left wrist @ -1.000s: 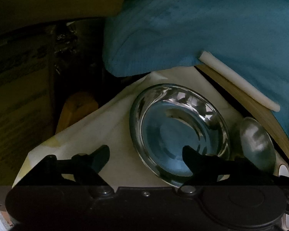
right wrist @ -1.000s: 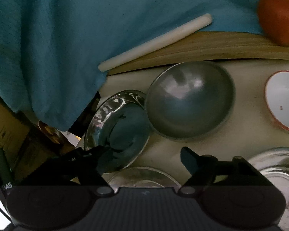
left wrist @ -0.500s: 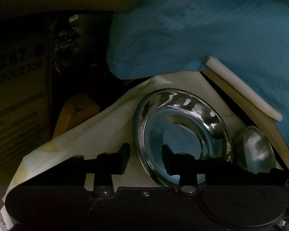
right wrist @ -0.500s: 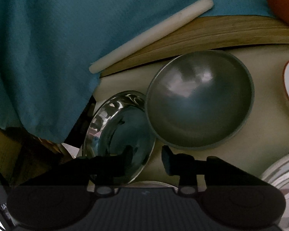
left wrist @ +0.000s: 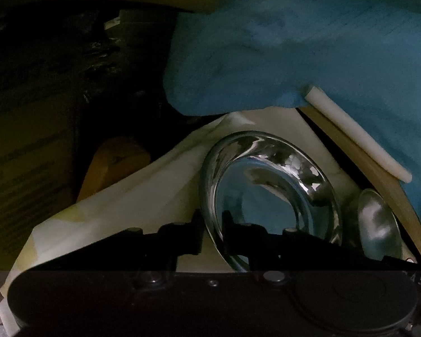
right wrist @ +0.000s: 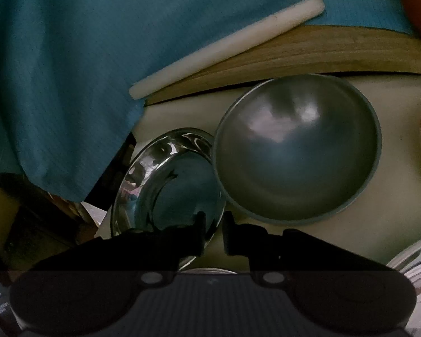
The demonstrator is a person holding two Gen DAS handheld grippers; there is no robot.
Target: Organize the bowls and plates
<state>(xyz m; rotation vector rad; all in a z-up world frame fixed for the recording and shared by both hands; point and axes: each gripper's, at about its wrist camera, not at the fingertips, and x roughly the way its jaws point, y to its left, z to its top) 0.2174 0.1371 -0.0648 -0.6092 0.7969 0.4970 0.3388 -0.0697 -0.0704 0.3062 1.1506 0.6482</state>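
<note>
Left tool (left wrist: 212, 231) is closing on the shiny plate's (left wrist: 269, 196) near rim; right tool (right wrist: 214, 231) pinches its opposite rim. Plate sits at the bench (right wrist: 336, 238) corner, touching the grey bowl (right wrist: 297, 151); blue cloth (right wrist: 64, 70) hangs beyond.

Two steel bowls (right wrist: 168, 185) (right wrist: 297, 151), one rolling pin (right wrist: 227, 46)

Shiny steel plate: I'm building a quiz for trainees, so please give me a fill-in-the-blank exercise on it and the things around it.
1. In the right wrist view, the shiny steel plate has on its right a larger ____ of dull grey metal.
2. The cloth behind the plate is ____ in colour.
3. The white rod lies partly on a board made of ____.

Missing words: bowl; blue; wood.
</note>
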